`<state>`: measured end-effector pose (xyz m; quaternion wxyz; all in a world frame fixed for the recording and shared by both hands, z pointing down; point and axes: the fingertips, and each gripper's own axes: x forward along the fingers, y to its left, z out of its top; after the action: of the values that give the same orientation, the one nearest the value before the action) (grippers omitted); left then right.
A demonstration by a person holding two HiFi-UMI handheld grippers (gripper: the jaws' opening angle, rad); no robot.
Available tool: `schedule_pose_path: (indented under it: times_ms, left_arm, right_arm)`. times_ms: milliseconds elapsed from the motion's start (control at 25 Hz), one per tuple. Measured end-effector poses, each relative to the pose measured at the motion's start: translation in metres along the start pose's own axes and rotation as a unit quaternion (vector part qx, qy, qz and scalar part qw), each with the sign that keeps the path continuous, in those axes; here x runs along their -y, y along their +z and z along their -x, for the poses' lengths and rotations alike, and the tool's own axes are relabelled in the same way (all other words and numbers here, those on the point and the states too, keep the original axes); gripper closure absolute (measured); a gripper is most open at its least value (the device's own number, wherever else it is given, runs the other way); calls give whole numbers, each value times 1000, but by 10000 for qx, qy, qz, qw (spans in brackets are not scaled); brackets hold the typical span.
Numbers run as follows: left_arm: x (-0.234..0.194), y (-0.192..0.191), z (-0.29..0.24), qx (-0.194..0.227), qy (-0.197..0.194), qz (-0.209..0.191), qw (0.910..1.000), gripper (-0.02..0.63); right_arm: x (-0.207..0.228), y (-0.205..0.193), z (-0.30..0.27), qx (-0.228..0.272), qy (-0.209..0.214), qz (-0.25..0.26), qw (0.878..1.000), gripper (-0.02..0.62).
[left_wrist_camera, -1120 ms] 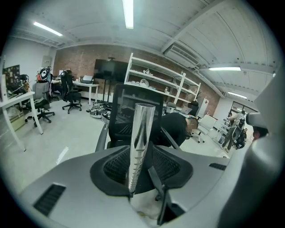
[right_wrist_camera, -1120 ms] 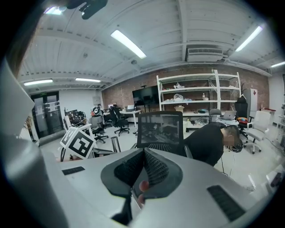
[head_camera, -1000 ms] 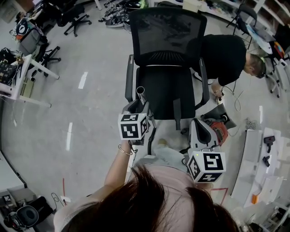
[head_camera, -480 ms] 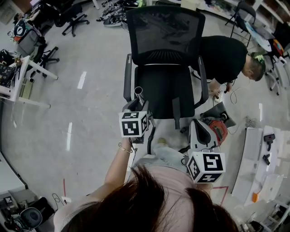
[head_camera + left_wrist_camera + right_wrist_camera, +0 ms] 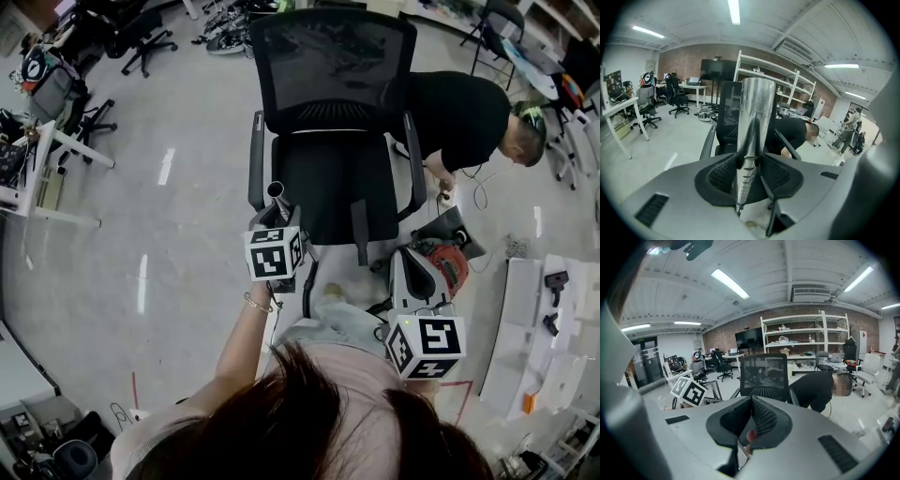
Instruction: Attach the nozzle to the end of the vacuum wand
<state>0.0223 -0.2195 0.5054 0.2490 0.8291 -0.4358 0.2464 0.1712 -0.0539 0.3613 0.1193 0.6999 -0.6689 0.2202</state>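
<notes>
My left gripper (image 5: 279, 216) is shut on a shiny metal vacuum wand (image 5: 277, 193), whose open round end points up and away toward the chair. In the left gripper view the wand (image 5: 757, 110) runs straight out between the dark pads (image 5: 723, 174), which clamp its ribbed lower part. My right gripper (image 5: 419, 272) hangs lower right, beside a red vacuum body (image 5: 453, 266) on the floor. Its pads (image 5: 764, 420) meet, and only a small red patch shows below them. I cannot make out a nozzle with certainty.
A black mesh office chair (image 5: 333, 141) stands directly ahead. A person in black (image 5: 464, 117) crouches at its right over cables. White shelving or a table (image 5: 539, 328) with small dark parts lies at the right; desks and chairs (image 5: 56, 122) stand far left.
The left gripper has sunk slightly with the wand still clamped. The right gripper has stayed where it was.
</notes>
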Motion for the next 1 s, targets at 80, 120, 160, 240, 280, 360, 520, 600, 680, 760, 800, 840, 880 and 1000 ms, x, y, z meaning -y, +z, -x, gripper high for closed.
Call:
schedule_pose_path:
  times_ms: [80, 120, 160, 240, 280, 360, 520, 600, 680, 760, 800, 840, 880, 1000]
  left_arm:
    - [0, 0, -4, 18, 52, -4, 10000, 460]
    - [0, 0, -6, 25, 77, 1, 10000, 460]
    - [1, 0, -8, 32, 104, 3, 9999, 460]
    - [0, 0, -11, 50, 176, -17, 9998, 459]
    - [-1, 0, -13, 70, 234, -48, 9997, 460]
    - [-2, 1, -14, 146, 385, -143, 9990, 460]
    - [1, 3, -15, 302, 526, -219, 9979, 459]
    - [3, 3, -15, 352, 558, -231, 9976, 453]
    - [5, 2, -16, 384, 584, -236, 9973, 453]
    - [8, 1, -16, 421, 614, -238, 9969, 453]
    - [9, 1, -15, 441, 630, -241, 9967, 453]
    - [10, 1, -15, 459, 641, -245, 9966, 453]
    - [12, 1, -15, 472, 646, -253, 9965, 453]
    - [17, 2, -17, 485, 651, -284, 9963, 453]
  right_arm:
    - [4, -1, -1, -18, 0, -6, 10000, 572]
    - [6, -1, -2, -25, 4, -10, 10000, 572]
    - [8, -2, -3, -32, 11, -15, 10000, 572]
    - [11, -3, -5, -47, 49, -21, 10000, 572]
    - [11, -3, -7, -42, 90, -11, 9999, 572]
    - [11, -3, -8, -4, 220, 74, 9997, 572]
    - [14, -3, -14, 29, 469, 232, 9986, 572]
    - [17, -6, -17, 25, 608, 162, 9980, 572]
    - [23, -9, -20, -43, 682, 133, 9976, 572]
    - [32, -13, -22, -108, 719, 175, 9972, 572]
    - [36, -14, -23, -127, 734, 191, 9970, 571]
    - [42, -16, -25, -137, 747, 188, 9969, 571]
    - [47, -17, -26, -141, 759, 165, 9969, 572]
    - [64, -25, -34, -163, 842, -3, 9963, 572]
